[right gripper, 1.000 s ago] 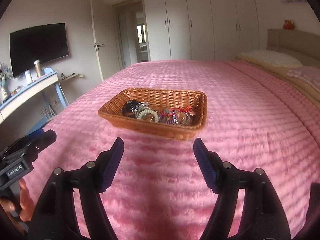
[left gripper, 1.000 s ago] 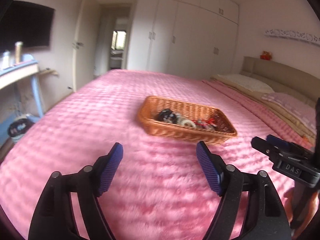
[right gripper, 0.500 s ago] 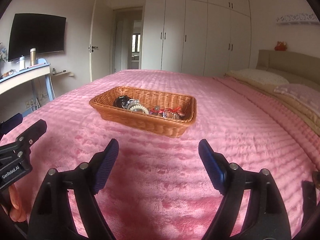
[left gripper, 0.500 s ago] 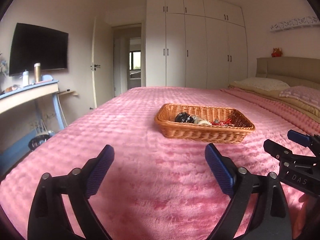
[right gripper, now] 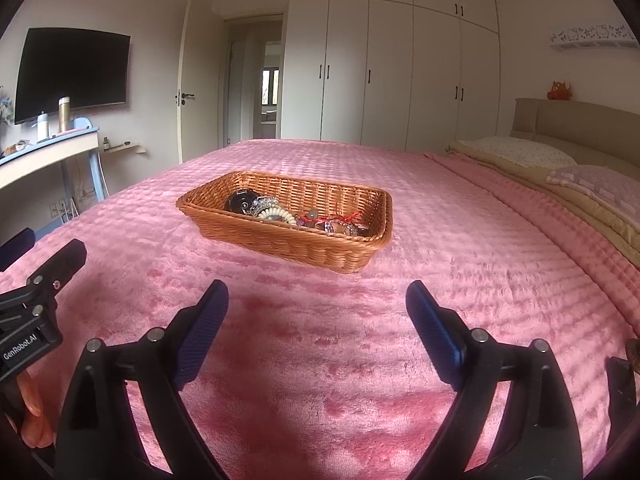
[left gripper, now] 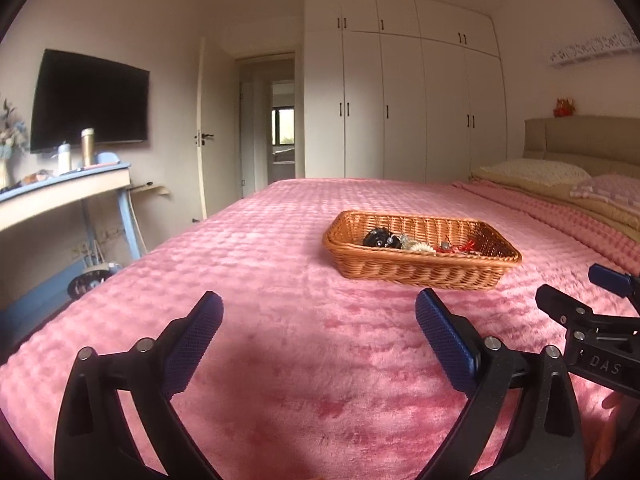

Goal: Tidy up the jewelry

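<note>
A brown wicker basket (left gripper: 420,268) stands on the pink bedspread, also in the right wrist view (right gripper: 296,240). In it lie several jewelry pieces: a black round piece (right gripper: 240,203), a cream bead bracelet (right gripper: 276,214), and pieces with red thread (right gripper: 344,220). My left gripper (left gripper: 318,318) is open and empty, low over the bed, short of the basket. My right gripper (right gripper: 316,304) is open and empty, also short of the basket. Each gripper shows at the edge of the other's view.
The pink bedspread (left gripper: 280,264) covers a wide bed. Pillows (right gripper: 520,152) and a headboard are at the right. A desk (left gripper: 60,192) with bottles and a wall television stand at the left. White wardrobes and an open door are at the back.
Both grippers have levelled out and dropped lower over the bed, so the basket now appears more side-on. Both stay open and empty.
</note>
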Demonstrator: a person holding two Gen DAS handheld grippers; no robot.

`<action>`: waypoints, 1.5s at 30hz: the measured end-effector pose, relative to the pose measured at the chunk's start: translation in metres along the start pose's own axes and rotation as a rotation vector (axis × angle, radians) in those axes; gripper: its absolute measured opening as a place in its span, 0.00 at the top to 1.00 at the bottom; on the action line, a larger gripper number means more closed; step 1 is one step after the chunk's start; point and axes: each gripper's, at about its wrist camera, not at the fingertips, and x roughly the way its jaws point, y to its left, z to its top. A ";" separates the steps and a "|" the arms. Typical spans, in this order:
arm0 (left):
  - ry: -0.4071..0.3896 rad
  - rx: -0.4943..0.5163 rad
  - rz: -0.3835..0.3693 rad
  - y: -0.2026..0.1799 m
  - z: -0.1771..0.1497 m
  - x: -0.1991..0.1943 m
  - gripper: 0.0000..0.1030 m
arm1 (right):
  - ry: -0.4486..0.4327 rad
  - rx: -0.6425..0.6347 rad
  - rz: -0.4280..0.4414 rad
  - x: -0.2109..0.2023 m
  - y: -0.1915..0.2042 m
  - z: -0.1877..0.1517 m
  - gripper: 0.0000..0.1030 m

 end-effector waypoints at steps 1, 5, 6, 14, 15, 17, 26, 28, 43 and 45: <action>0.001 -0.002 0.002 0.000 0.000 0.000 0.09 | 0.000 0.002 0.001 0.000 0.000 0.000 0.14; -0.003 -0.004 0.008 0.001 0.000 -0.001 0.09 | -0.001 0.001 0.000 0.000 -0.001 0.000 0.14; -0.004 -0.003 0.008 0.001 0.000 -0.001 0.09 | -0.005 -0.002 -0.002 -0.001 -0.001 0.000 0.14; -0.004 -0.006 0.010 0.001 0.001 -0.002 0.07 | -0.005 -0.012 -0.003 -0.001 0.000 0.000 0.14; -0.003 -0.007 0.010 0.001 0.001 -0.002 0.07 | -0.005 -0.012 -0.003 -0.001 0.001 0.000 0.14; -0.005 -0.006 0.010 0.000 0.001 -0.002 0.07 | -0.003 -0.012 -0.003 0.000 0.001 0.000 0.13; -0.001 -0.005 0.010 0.002 0.001 -0.002 0.07 | -0.001 -0.018 -0.007 0.000 0.003 -0.001 0.11; -0.002 -0.006 0.010 0.002 0.001 -0.002 0.07 | -0.001 -0.019 -0.009 0.000 0.003 -0.001 0.11; 0.002 -0.006 0.010 0.002 0.000 -0.002 0.07 | -0.001 -0.022 -0.012 0.001 0.003 -0.001 0.11; 0.003 -0.006 0.010 0.003 0.000 -0.002 0.07 | -0.002 -0.022 -0.012 0.001 0.003 -0.001 0.11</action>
